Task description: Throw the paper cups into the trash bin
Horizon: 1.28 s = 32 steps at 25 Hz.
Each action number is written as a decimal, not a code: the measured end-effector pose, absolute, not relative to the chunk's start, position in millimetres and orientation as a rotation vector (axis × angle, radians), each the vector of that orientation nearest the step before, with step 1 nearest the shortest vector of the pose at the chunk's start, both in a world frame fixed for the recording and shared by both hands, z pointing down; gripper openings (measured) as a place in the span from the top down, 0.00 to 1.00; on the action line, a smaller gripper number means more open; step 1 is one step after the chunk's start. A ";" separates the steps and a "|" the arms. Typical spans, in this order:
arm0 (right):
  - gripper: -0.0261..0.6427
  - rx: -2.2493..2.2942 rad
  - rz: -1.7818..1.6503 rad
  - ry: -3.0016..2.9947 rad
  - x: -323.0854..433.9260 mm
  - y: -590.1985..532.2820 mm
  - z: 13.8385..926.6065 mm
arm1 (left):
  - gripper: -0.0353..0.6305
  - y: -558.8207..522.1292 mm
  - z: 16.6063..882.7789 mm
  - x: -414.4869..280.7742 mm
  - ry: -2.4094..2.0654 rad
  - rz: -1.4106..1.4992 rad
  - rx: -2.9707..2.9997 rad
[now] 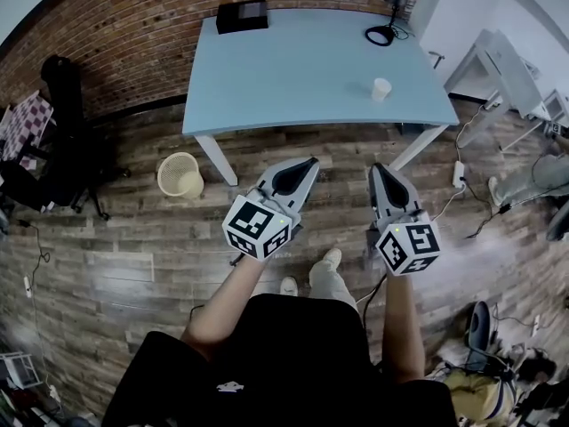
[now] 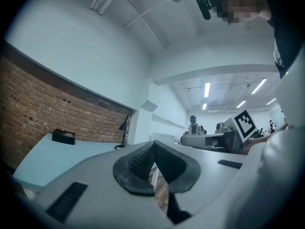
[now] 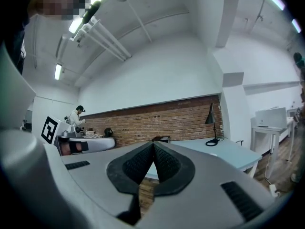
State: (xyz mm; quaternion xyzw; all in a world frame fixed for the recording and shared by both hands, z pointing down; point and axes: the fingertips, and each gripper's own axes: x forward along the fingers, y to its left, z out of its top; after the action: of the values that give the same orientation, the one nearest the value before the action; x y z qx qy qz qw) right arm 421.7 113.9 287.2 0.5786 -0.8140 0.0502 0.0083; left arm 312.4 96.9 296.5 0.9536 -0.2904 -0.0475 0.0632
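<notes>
Head view: the paper cup stands alone on the table, toward its near right corner. It is well apart from the lamp at the far right and the black box at the far left edge. The cup looks upright, mouth up and base on the tabletop, so its long axis runs straight up and down, and it is the only cup I can spot. The trash bin sits on the floor off to the left, near the table's near left leg and well apart from the cup. Both tools are held out short of the table's near edge, pointing at it. The left gripper has its jaws pressed together with nothing between them, and the right gripper is the same, pads meeting, empty. By my reading this is the approach, with the pick not yet begun. The right gripper is the closer one to the cup. The next move calls for spreading its jaws, reaching over the near edge and taking the cup by its side wall. The squeeze should be light, since thin paper should crush easily, and then it's a carry left and down to the bin.
</notes>
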 end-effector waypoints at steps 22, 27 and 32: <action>0.95 1.754 0.186 -2.553 500.4 -32.2 294.2 | 0.94 -35.9 299.3 384.7 -0.916 -0.162 2.849; 0.95 1.734 0.202 -2.564 525.6 -65.2 299.2 | 0.94 -65.4 302.7 408.2 -0.942 -0.141 2.832; 0.95 1.742 0.217 -2.571 553.2 -97.1 304.4 | 0.94 -91.9 302.7 428.0 -0.968 -0.110 2.829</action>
State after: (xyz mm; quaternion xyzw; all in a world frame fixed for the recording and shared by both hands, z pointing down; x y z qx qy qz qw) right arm 553.2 -97.1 304.4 0.5595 -0.8258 0.0697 0.0143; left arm 428.0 -91.9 302.7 0.9428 -0.3228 -0.0367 0.0748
